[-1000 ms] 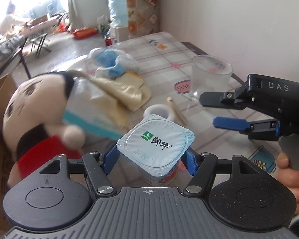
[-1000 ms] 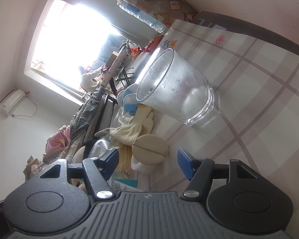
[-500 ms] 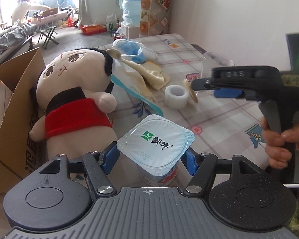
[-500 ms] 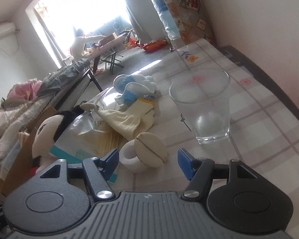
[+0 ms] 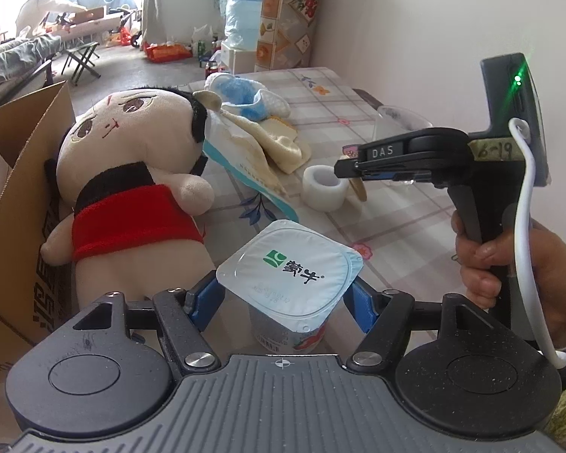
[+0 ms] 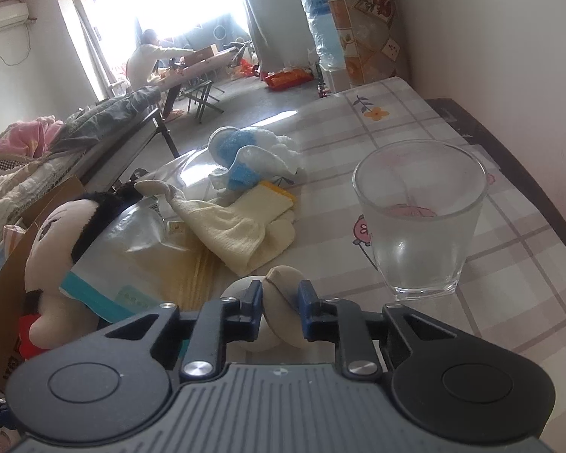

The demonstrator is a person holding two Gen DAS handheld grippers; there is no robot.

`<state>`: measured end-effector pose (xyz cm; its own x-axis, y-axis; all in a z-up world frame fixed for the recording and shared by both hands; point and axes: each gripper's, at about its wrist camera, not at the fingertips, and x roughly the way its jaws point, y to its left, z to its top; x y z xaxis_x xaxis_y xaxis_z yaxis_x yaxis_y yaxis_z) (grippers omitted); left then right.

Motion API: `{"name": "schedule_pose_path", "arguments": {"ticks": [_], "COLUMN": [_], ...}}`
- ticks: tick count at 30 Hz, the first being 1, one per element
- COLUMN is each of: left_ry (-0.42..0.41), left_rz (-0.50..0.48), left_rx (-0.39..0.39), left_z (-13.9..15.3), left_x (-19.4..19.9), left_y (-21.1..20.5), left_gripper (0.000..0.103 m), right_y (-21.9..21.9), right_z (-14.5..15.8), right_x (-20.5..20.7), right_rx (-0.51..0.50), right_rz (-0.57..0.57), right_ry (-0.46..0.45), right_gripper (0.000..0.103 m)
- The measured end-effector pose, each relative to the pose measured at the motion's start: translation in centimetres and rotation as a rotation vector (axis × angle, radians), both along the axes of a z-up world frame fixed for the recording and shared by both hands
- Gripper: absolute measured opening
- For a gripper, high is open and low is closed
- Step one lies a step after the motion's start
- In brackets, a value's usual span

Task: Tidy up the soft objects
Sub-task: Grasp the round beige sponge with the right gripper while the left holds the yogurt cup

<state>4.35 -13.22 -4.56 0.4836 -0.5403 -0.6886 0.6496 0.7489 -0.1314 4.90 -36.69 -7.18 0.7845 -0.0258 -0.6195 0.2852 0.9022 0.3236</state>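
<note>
My left gripper (image 5: 283, 296) is shut on a yogurt cup (image 5: 288, 270) with a white foil lid, held above the table. My right gripper (image 6: 279, 302) is shut on a beige disc-shaped lid (image 6: 283, 304) that rests against a white tape roll (image 5: 324, 188); it also shows side-on in the left wrist view (image 5: 343, 168). A plush doll (image 5: 132, 188) in red lies at the left, against a cardboard box (image 5: 15, 173). A cream cloth glove (image 6: 245, 226) and a blue-white fluffy toy (image 6: 245, 154) lie on a plastic bag (image 6: 132, 256).
A clear drinking glass (image 6: 420, 219) stands right of my right gripper, near the table's wall-side edge. The checked tablecloth (image 6: 509, 283) covers the table. The wall (image 6: 490, 37) runs along the right. Chairs and a person are far off by the window.
My right gripper has moved forward and closed on the beige lid. The left gripper, still holding the yogurt cup, has pulled back a little and the doll shows more fully.
</note>
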Motion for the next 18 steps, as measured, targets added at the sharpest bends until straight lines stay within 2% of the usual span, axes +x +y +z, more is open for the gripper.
{"name": "schedule_pose_path", "arguments": {"ticks": [4, 7, 9, 10, 18], "left_ry": [-0.001, -0.001, -0.01, -0.015, -0.034], "left_rz": [-0.001, 0.012, 0.002, -0.003, -0.002], "left_rx": [-0.001, -0.015, -0.026, -0.033, -0.062], "left_z": [0.0, 0.0, 0.1, 0.2, 0.0], "left_x": [0.1, 0.1, -0.1, -0.1, -0.7], "left_y": [-0.1, 0.1, 0.3, 0.3, 1.1], "left_gripper": [0.068, 0.063, 0.058, 0.048, 0.047], "right_y": [-0.2, -0.3, -0.5, -0.6, -0.4], "right_z": [0.2, 0.3, 0.5, 0.6, 2.1], "right_x": [-0.6, -1.2, -1.6, -1.9, -4.2], "right_rx": [-0.008, 0.002, 0.009, 0.019, 0.039], "right_rz": [-0.026, -0.039, -0.048, -0.052, -0.079], "right_ry": [-0.015, -0.024, -0.027, -0.028, -0.036], "right_gripper": [0.012, 0.008, 0.006, 0.006, 0.006]}}
